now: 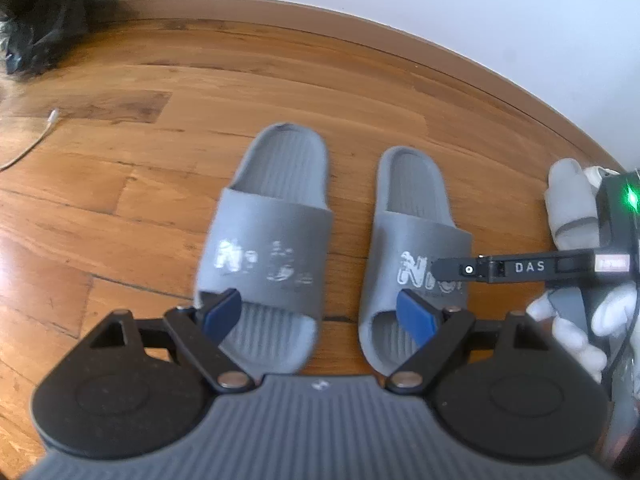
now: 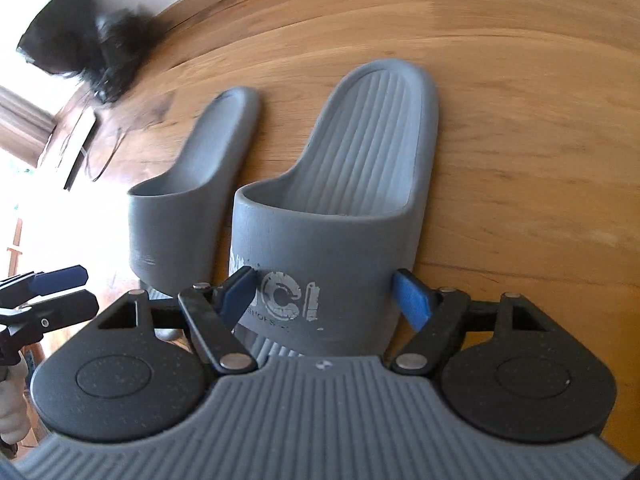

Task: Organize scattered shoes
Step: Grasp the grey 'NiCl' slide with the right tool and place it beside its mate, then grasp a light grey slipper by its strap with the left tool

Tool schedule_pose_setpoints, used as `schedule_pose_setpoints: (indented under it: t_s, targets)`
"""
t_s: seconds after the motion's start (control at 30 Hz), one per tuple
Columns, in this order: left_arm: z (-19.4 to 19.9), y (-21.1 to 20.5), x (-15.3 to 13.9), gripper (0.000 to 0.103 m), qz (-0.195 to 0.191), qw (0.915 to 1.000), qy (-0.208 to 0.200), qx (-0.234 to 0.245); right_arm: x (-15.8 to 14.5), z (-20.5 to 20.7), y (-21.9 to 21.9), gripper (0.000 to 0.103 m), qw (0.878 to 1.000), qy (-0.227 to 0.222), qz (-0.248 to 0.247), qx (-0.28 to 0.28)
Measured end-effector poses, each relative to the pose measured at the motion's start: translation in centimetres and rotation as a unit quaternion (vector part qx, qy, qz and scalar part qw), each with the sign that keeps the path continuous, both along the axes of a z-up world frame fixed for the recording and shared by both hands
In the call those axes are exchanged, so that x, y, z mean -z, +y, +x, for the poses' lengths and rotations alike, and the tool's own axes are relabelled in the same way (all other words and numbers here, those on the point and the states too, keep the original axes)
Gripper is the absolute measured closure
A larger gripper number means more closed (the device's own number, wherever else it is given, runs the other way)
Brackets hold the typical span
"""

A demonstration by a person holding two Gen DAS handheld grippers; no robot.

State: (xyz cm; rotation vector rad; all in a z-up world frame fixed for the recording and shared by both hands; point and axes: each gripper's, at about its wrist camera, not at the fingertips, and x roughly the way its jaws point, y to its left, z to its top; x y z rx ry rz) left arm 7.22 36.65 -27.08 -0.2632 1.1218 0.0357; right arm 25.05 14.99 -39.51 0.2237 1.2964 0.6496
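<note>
Now the two grey slides, the left slide (image 1: pixel 268 236) and the right slide (image 1: pixel 416 248), sit side by side on the wooden floor (image 1: pixel 120 168), toes toward me, so I judge this pair nearly sorted. My right gripper (image 2: pixel 326 296) straddles the right slide's strap, fingers wide, not visibly pressing. My left gripper (image 1: pixel 320 312) hovers released, empty. A black bag (image 1: pixel 48 20) and a white cable (image 1: pixel 28 148) lie well apart.
</note>
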Motion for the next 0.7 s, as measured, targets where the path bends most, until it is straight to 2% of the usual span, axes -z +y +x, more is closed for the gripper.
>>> schedule_pose_setpoints:
  t_s: [0.17, 0.43, 0.57, 0.7]
  targets:
    - [-1.1, 0.9, -0.1, 0.019, 0.003, 1.0, -0.002, -0.009, -0.5, -0.3, 2.4, 0.027, 0.999, -0.012, 0.005, -0.053]
    - [-1.9, 1.7, -0.8, 0.019, 0.004, 0.9998, -0.009, -0.017, -0.9, -0.9, 4.9, 0.024, 0.998, -0.018, 0.002, -0.067]
    - [-1.2, 0.4, -1.0, 0.019, -0.004, 0.9998, -0.02, 0.0, -2.0, -1.6, 3.8, 0.021, 0.998, -0.027, -0.006, -0.056]
    - [0.4, -2.6, -1.2, 0.019, -0.015, 0.9984, -0.031, 0.044, -4.1, -2.7, 0.4, 0.021, 0.998, -0.035, -0.004, -0.057]
